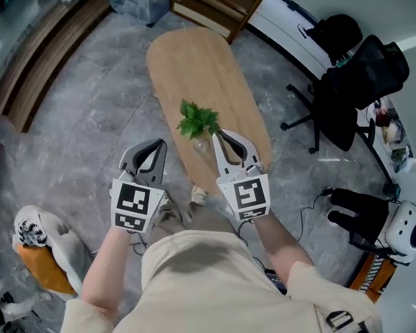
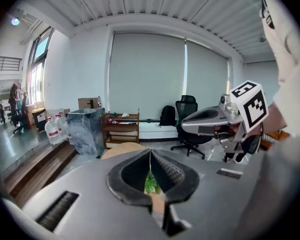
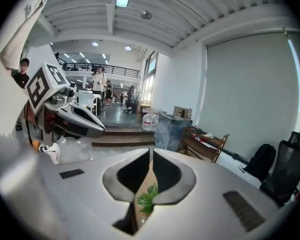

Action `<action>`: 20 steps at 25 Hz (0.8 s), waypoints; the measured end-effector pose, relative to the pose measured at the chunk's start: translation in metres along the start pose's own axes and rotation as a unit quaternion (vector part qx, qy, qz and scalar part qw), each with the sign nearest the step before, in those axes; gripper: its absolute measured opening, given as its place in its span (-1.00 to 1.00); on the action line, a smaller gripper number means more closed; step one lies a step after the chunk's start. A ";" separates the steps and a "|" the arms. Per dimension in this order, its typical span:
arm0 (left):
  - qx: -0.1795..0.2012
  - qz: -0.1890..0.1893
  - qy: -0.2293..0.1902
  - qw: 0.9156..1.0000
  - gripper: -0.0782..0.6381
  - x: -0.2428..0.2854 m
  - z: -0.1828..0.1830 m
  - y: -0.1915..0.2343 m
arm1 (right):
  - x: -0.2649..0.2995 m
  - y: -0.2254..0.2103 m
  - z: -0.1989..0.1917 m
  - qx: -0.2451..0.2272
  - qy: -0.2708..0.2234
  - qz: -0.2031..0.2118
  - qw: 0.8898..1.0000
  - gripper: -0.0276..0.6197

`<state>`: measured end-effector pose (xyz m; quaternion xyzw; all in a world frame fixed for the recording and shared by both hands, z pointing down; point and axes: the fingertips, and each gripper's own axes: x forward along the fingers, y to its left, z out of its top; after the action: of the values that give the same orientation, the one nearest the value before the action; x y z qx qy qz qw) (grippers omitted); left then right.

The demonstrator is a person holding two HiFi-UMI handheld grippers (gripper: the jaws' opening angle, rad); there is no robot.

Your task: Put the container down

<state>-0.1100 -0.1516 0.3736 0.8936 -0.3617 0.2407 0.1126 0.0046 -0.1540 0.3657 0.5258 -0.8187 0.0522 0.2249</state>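
"Grey plastic at the left: how does the left gripper [image 1: 154, 148] stand?"

"Clenched. Its jaws meet at the tips with nothing between them. From the head view it shows against the grey stone floor [image 1: 90, 116], just beside the oval light-wood table [image 1: 194, 61]."

"And the small clear glass container [image 1: 201, 144]?"

"Upright on the near end of that table, with a green leafy sprig [image 1: 197, 120] in it."

"The right gripper [image 1: 217, 136]?"

"Clenched too, and empty. From the head view its tips appear just beside the glass, yet its own view shows the leaves beyond the jaws, not in them. Further right stands a black office chair [image 1: 357, 89]."
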 end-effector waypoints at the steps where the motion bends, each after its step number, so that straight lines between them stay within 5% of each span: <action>1: 0.006 0.000 -0.004 1.000 -0.76 -0.010 0.008 -0.002 | -0.007 0.004 0.010 0.009 -0.003 0.007 1.000 -0.88; 6: 0.036 0.004 -0.041 0.999 -0.76 -0.056 0.055 -0.014 | -0.042 0.018 0.059 0.052 -0.026 0.037 0.998 -0.89; 20: 0.037 0.045 -0.132 0.989 -0.76 -0.155 0.119 -0.017 | -0.121 0.044 0.167 0.042 -0.124 0.070 0.989 -0.91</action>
<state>-0.1530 -0.0927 0.1916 0.9038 -0.4045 0.1383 0.0194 -0.0450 -0.0863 0.1722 0.4791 -0.8718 0.0366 0.0951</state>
